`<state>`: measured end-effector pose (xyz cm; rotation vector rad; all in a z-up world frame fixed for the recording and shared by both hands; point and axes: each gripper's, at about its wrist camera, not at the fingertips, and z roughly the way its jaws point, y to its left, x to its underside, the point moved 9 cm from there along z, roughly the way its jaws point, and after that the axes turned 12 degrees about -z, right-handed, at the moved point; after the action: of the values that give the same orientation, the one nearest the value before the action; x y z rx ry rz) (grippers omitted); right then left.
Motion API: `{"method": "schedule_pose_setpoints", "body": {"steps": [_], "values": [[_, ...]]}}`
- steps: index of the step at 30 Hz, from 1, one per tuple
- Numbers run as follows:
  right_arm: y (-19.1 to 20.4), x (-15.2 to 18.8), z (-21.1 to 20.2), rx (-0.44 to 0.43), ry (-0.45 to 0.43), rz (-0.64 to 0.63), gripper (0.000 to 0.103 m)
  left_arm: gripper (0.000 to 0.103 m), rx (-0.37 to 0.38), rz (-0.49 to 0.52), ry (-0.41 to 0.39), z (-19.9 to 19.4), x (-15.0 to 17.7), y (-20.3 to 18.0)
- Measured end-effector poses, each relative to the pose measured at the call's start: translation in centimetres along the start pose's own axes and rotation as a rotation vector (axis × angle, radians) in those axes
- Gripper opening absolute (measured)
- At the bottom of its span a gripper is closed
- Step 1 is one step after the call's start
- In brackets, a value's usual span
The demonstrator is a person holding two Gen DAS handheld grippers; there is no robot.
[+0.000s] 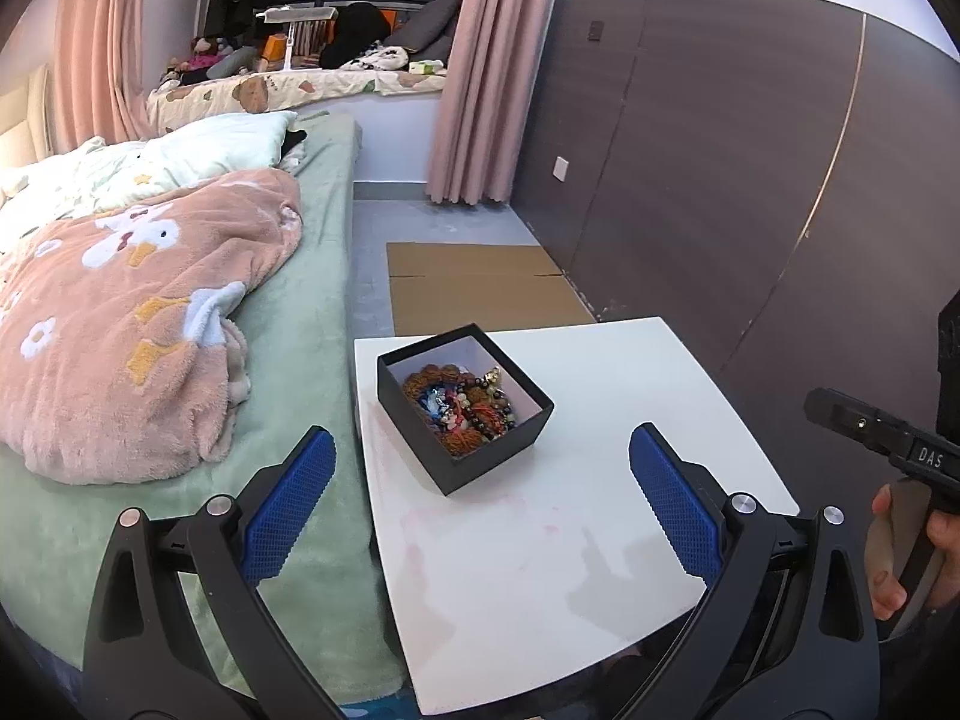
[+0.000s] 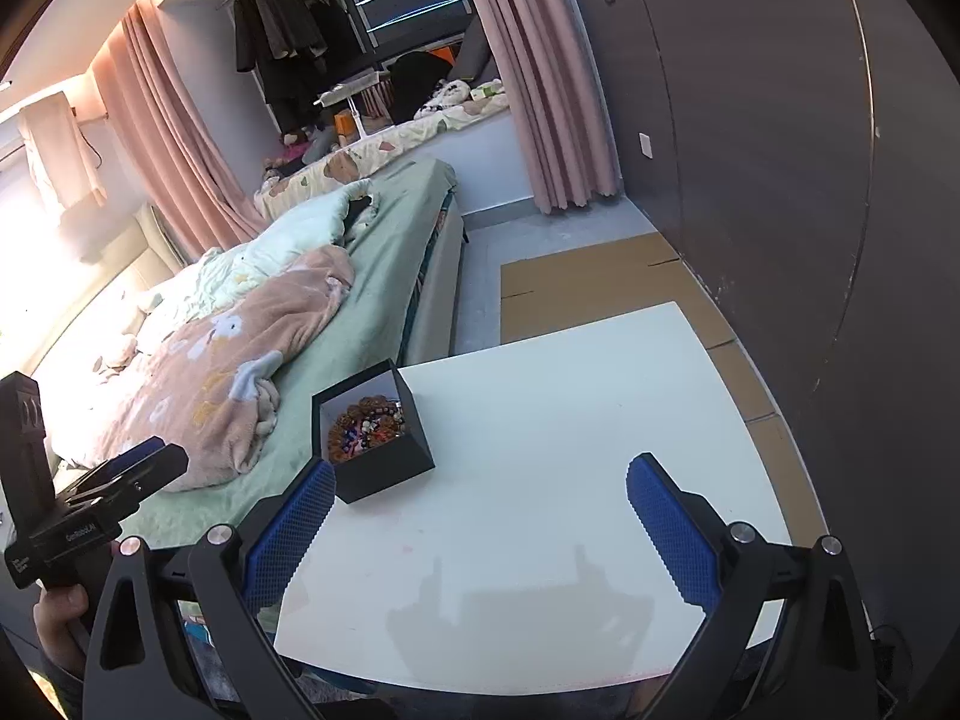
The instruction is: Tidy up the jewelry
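**Clerk:** Bed point(image 1: 288, 276), far left: green sheet, pink blanket point(image 1: 138, 324) heaped on top, pale pillow point(image 1: 222, 144) behind. Not part of the job.

**Checker:** Next item along?

**Clerk:** Left gripper point(image 1: 477, 510), low over the near part of the table, jaws wide apart, nothing between the blue pads point(image 1: 288, 516). I judge it is held spread because a grab is being lined up, not made.

**Checker:** And the goods?

**Clerk:** Black box point(image 1: 462, 408), open-topped, white inside, standing on the white table point(image 1: 540, 552) near the corner closest to the bed. Jewelry point(image 1: 462, 408) piled in it: orange and dark beaded strands, some blue and red, a gold piece, all tangled. Nothing laid out on the tabletop, so sorting looks not yet begun.

**Checker:** Why is the box at that corner?

**Clerk:** Probably so the wide bare part of the table serves as sorting space; that is a guess.

**Checker:** Right side?

**Clerk:** Right gripper point(image 2: 480, 516), also above the near table edge, jaws parted and empty, box ahead and to its left. Cardboard point(image 1: 480, 282) flat on the floor beyond the table, pink curtain point(image 1: 486, 90), then dark wall panels point(image 1: 720, 180) at far right.
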<state>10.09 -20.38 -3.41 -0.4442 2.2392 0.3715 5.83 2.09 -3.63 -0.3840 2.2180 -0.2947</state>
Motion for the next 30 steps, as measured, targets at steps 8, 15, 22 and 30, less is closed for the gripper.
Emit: {"method": "schedule_pose_setpoints", "body": {"steps": [8, 15, 22, 30], "values": [[0.34, 0.29, 0.53, 0.019, 0.014, -0.025, 0.096, 0.098, -0.004, 0.003, -0.006, -0.47, -0.01, 0.00], [0.20, 0.27, 0.60, 0.026, 0.003, -0.008, 0.096, 0.098, -0.021, -0.007, -0.002, -0.30, -0.26, 0.61], [-0.05, 0.33, 0.56, 0.023, -0.001, -0.003, 0.096, 0.098, -0.027, -0.010, -0.012, -0.52, -0.62, 0.63], [-0.19, 0.44, 0.34, 0.024, -0.002, -0.012, 0.096, 0.098, -0.026, -0.001, -0.017, -0.63, -0.64, 0.55]]}}
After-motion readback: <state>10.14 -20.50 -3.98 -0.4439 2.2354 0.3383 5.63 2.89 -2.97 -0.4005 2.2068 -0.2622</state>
